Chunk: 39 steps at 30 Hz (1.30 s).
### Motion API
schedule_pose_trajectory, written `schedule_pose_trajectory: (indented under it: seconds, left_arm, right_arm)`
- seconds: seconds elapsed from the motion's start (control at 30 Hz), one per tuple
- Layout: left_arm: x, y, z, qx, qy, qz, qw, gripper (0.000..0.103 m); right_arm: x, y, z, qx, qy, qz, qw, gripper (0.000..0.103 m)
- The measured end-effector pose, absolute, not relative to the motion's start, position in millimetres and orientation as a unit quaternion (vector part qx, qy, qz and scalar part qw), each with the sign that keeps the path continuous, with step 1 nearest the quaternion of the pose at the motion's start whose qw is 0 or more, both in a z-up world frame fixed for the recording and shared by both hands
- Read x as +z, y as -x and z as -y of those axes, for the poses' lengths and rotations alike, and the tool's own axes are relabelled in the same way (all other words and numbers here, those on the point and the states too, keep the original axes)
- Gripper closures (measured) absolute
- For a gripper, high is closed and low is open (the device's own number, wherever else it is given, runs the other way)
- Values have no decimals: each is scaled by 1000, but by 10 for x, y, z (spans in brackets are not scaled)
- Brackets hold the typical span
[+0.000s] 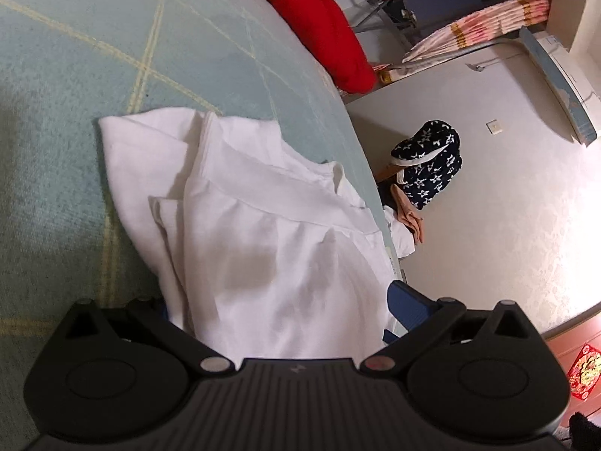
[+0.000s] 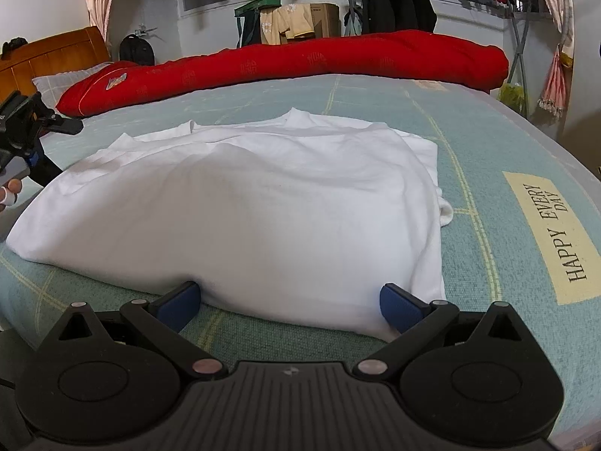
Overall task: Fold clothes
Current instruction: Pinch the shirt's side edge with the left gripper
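Observation:
A white shirt (image 2: 263,203) lies partly folded on the green bed sheet (image 2: 488,150). My right gripper (image 2: 289,302) is open at the shirt's near edge, its blue pads on either side of the cloth. In the left wrist view the same shirt (image 1: 263,233) lies bunched near the bed's edge. My left gripper (image 1: 278,308) is open over it; the right blue pad (image 1: 409,308) shows, and the left pad is mostly hidden by cloth. The left gripper also shows at the left edge of the right wrist view (image 2: 33,127).
A long red bolster (image 2: 300,64) lies across the far side of the bed. A wooden headboard (image 2: 52,56) is at far left. The bed's edge (image 1: 360,143) drops to the floor, where a star-patterned dark garment (image 1: 428,161) lies. A clothes rack (image 2: 394,3) stands behind.

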State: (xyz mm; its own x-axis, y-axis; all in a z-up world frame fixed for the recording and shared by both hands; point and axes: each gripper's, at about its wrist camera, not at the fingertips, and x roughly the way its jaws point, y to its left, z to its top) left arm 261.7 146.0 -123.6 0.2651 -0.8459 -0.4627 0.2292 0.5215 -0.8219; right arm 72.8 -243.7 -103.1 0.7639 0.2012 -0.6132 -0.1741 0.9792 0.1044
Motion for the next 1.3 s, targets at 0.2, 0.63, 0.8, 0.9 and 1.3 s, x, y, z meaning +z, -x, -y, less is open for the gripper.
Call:
schedule_pose_trajectory:
  seconds: [0.2,0.63,0.8,0.9,1.3]
  left_arm:
    - [-1243,-2640,-1438,-379,303,-489,725,1]
    - [-1415,-2614,-1686,-329,319,-494,739,82]
    - [-1474,-2600,-1735,-323,326,-492,740,82]
    - [-1447,-2592,-1708,-316,320,-494,744,82]
    - [-1341,-2562,-1599,-289,293,-499,763,83]
  right_arm:
    - [-1043,-715,2444,101,-20,-325,940,0]
    - [-1056,-699,2448,106,-9,-321,941,0]
    - [-1057,-709,2439,104,-7,-323,941,0]
    - [-1061,-710,2428,102,-4,-323,941,0]
    - [-1055,-718,2397,98,2,-325,941,0]
